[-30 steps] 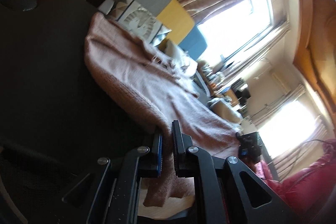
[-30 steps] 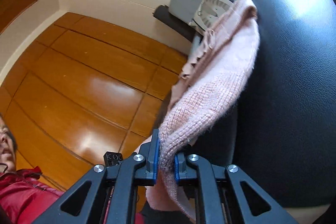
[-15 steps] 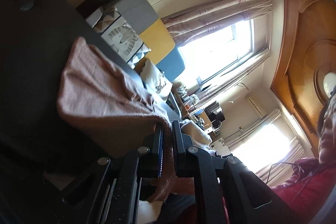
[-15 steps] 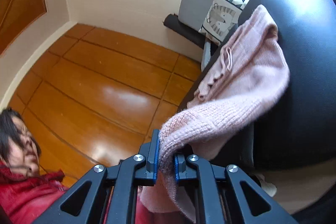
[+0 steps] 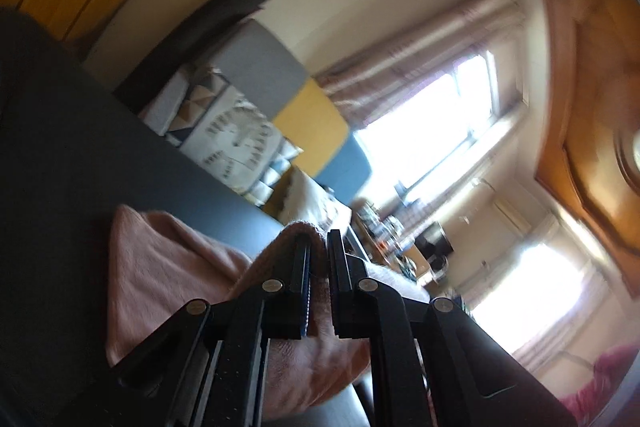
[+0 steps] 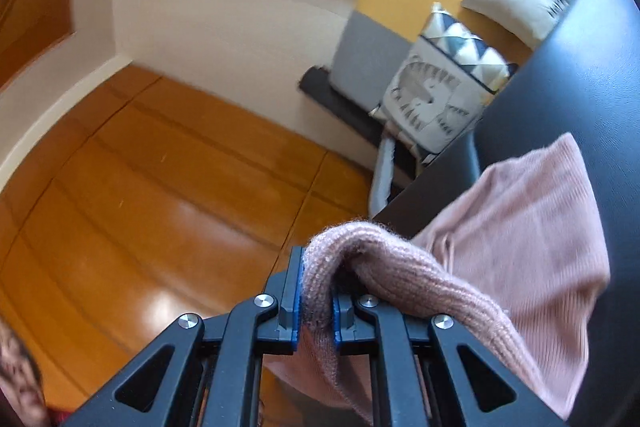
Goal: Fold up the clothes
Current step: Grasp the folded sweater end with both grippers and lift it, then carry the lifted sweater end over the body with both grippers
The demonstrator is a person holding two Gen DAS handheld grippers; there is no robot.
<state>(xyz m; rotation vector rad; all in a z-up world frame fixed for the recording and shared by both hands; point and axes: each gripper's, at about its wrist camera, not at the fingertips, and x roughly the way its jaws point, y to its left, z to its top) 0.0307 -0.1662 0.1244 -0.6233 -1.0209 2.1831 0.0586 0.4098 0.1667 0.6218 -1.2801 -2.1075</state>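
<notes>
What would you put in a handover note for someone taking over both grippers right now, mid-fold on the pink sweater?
Left gripper: shut on the pink knit sweater, an edge pinched between its pads.
Right gripper: shut on the pink knit sweater too, a thick ribbed edge bunched in its jaws.
Where things are: the sweater hangs between the two grippers, its far part lying on the black surface. Patterned cushions sit beyond, out of the way.
Done: both edges gripped and lifted.
Left: carry the held edge over the part that lies flat, lay it down, release, then smooth and finish the remaining folds.
</notes>
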